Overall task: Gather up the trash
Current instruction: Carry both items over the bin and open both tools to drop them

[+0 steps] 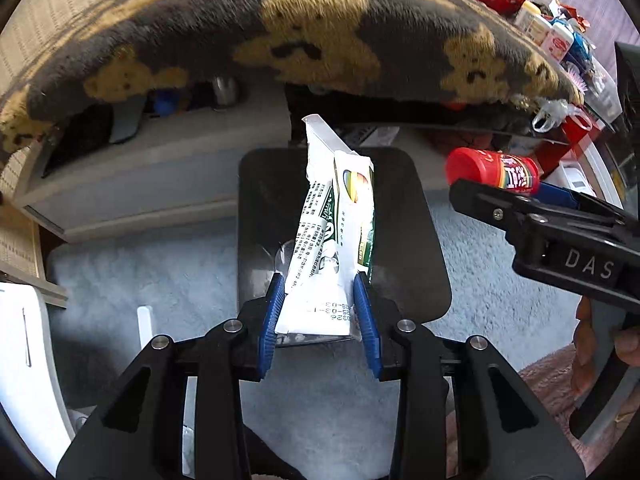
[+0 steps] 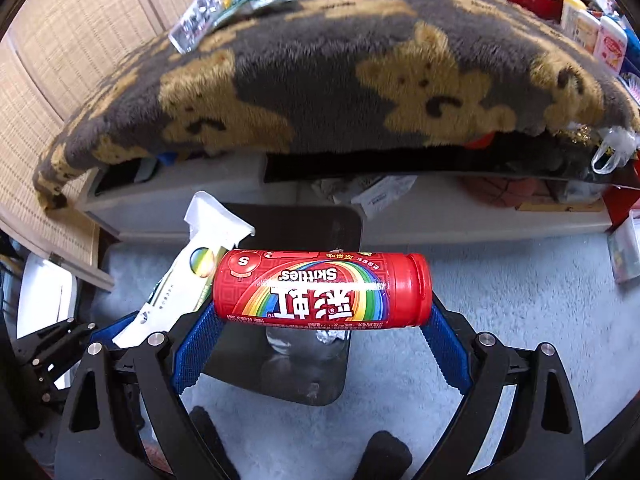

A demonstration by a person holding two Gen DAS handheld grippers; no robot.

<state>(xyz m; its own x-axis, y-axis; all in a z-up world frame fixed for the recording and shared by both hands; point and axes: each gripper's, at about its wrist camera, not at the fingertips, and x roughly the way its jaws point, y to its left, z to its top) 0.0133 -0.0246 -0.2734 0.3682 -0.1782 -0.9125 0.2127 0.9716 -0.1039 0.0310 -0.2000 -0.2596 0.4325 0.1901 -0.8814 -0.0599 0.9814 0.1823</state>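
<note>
Black plastic fills the middle of the left wrist view: an open bin (image 1: 424, 240) stands on pale carpet (image 1: 160, 280), just in front of a low table draped with a bear-print blanket (image 1: 304, 40). The left gripper (image 1: 320, 312) hangs over the bin's near rim, its blue pads (image 1: 274, 312) part closed and clamped on the lower end of a white and green wrapper (image 1: 332, 216). The wrapper stands upright above the bin mouth. At the right edge, the right gripper (image 1: 480, 196) enters holding a red tube (image 1: 492, 172) beyond the bin's right rim.

Seen from the right wrist, the right gripper (image 2: 320, 320) is spread wide, its pads (image 2: 444, 336) pressing the two ends of the red Skittles tube (image 2: 320, 288), which lies crosswise above the bin (image 2: 280, 380). Foil scraps already lie inside. The wrapper (image 2: 188, 276) leans just left of the tube, touching or nearly so; I cannot tell which. More litter (image 2: 240, 0) sits on the blanket's far edge.

Both pieces appear ready to drop. A good release likely means centring each over the bin mouth, clear of the rims, and letting go one at a time so the tube does not knock the wrapper aside. The light wrapper may cling to a pad or drift onto the carpet.
</note>
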